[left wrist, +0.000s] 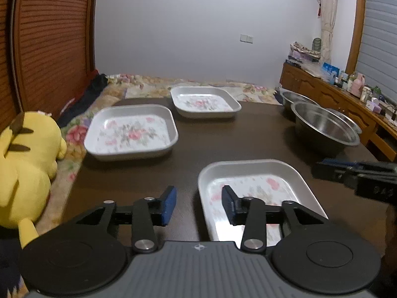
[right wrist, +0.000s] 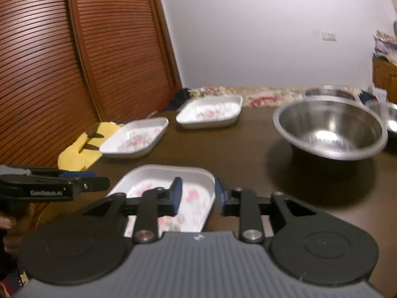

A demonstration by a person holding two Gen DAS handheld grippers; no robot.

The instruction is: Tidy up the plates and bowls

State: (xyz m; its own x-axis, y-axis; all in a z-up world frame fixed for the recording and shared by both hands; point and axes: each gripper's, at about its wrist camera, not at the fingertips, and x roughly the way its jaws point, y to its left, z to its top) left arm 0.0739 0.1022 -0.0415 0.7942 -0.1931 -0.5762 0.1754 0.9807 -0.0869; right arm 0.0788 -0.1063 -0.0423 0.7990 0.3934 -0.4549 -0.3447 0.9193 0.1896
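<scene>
The near plate [left wrist: 260,193], a white square dish with a floral print, lies flat on the dark table [left wrist: 188,154] close to its near edge. Both grippers straddle its rims. The left gripper [left wrist: 199,204] stands spread wide over the plate's left rim: one blue pad hangs over bare table beside the plate, the other over the plate's floor. The right gripper [right wrist: 198,195] is spread too, its pads on either side of the plate's right rim, one inside the dish and one outside it. Neither is pinching the rim. Both tools point away from the person and tilt slightly downward; in the right wrist view a hand [right wrist: 7,226] shows at the left edge under the left tool.

Beyond the near plate lies a broad band of bare table — open room in the middle. Farther and to its left sits the second plate [left wrist: 131,132], close to the table's left edge, where a yellow plush toy [left wrist: 27,164] rests on the floral bedding [left wrist: 74,134] just off the table. Farther still, almost straight beyond the near plate, the third plate [left wrist: 204,101] sits near the far edge. All three lie flat, open side up, with corners roughly squared to the table.

To the near plate's far right stands a steel bowl [right wrist: 330,131], upright, with two more steel bowls [left wrist: 295,98] behind and beside it — crowded near the right edge.
</scene>
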